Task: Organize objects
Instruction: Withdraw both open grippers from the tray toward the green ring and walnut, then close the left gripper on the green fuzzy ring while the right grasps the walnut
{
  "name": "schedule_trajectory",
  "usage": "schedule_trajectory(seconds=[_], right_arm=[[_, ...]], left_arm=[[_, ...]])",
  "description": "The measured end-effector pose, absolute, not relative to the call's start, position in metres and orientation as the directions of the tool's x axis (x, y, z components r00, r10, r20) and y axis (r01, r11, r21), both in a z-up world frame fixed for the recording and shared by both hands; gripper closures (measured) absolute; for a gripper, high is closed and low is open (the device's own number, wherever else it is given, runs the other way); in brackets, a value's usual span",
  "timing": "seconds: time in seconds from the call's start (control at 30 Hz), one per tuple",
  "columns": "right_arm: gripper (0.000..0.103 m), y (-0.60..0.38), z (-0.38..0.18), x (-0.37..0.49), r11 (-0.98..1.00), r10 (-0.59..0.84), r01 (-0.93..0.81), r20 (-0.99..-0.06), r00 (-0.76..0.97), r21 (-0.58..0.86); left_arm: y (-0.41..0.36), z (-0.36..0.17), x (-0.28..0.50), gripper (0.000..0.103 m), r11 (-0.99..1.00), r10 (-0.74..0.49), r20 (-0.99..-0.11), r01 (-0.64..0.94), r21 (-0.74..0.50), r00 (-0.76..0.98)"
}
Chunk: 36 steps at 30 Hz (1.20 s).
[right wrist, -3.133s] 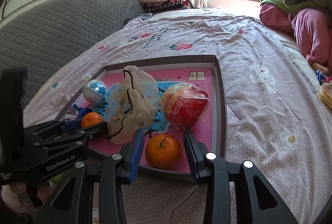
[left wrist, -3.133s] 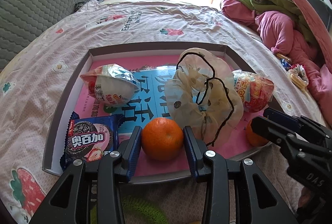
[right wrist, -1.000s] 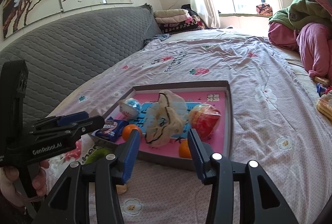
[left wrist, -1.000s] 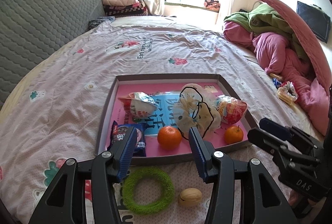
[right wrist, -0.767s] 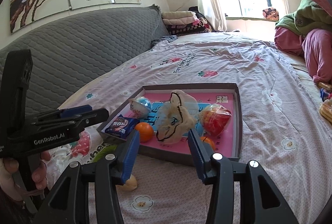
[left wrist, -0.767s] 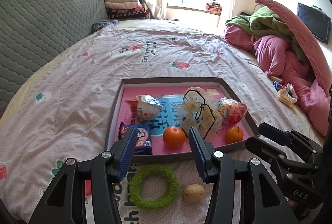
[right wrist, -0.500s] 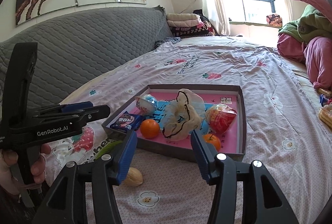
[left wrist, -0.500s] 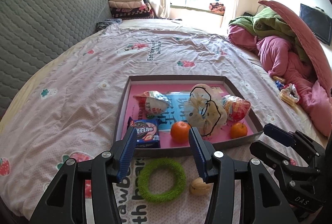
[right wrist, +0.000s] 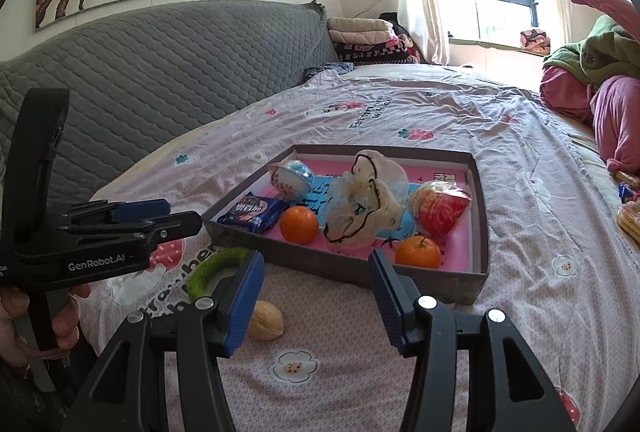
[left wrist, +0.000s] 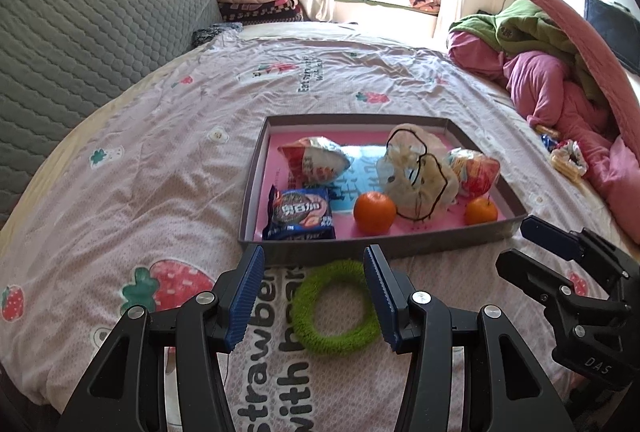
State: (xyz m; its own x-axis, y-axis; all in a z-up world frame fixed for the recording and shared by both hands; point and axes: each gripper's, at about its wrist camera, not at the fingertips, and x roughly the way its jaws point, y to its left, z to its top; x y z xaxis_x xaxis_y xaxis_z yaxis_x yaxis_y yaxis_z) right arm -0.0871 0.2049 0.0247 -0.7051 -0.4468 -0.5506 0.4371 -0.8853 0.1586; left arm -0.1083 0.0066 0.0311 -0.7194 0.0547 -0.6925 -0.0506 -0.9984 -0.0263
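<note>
A grey tray (left wrist: 256,191) with a pink floor lies on the bed. It holds a blue cookie pack (left wrist: 300,211), two oranges (left wrist: 374,211) (left wrist: 480,211), a gauzy pouch (left wrist: 418,179) and two wrapped snack balls (left wrist: 316,161) (left wrist: 474,171). In front of the tray lies a green fuzzy ring (left wrist: 336,308). My left gripper (left wrist: 313,272) hovers open above the ring with nothing between its fingers. My right gripper (right wrist: 316,272) is open and empty, short of the tray's near wall (right wrist: 340,264). A walnut (right wrist: 266,320) lies by its left finger, near the green ring (right wrist: 216,264).
The bed has a pink strawberry-print sheet (left wrist: 160,191), and a grey quilted headboard (right wrist: 160,71) runs along the left. Piled pink and green bedding (left wrist: 552,71) and small snack packets (left wrist: 566,157) lie to the right. A hand (right wrist: 60,320) holds the left gripper (right wrist: 160,220).
Both grippers let go of the oranges, left them in the tray and drew back from it. The ring and the walnut came into view. The right jaws stand slightly wider than a second ago.
</note>
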Motion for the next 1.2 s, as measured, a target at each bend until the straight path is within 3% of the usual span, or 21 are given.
schedule_trajectory(seconds=[1.2], right_arm=[[0.049, 0.152, -0.029, -0.082, -0.834, -0.432, 0.548, -0.695, -0.575, 0.065]], left_arm=[[-0.011, -0.036, -0.125, 0.050, -0.999, 0.034, -0.790, -0.009, -0.036, -0.612]])
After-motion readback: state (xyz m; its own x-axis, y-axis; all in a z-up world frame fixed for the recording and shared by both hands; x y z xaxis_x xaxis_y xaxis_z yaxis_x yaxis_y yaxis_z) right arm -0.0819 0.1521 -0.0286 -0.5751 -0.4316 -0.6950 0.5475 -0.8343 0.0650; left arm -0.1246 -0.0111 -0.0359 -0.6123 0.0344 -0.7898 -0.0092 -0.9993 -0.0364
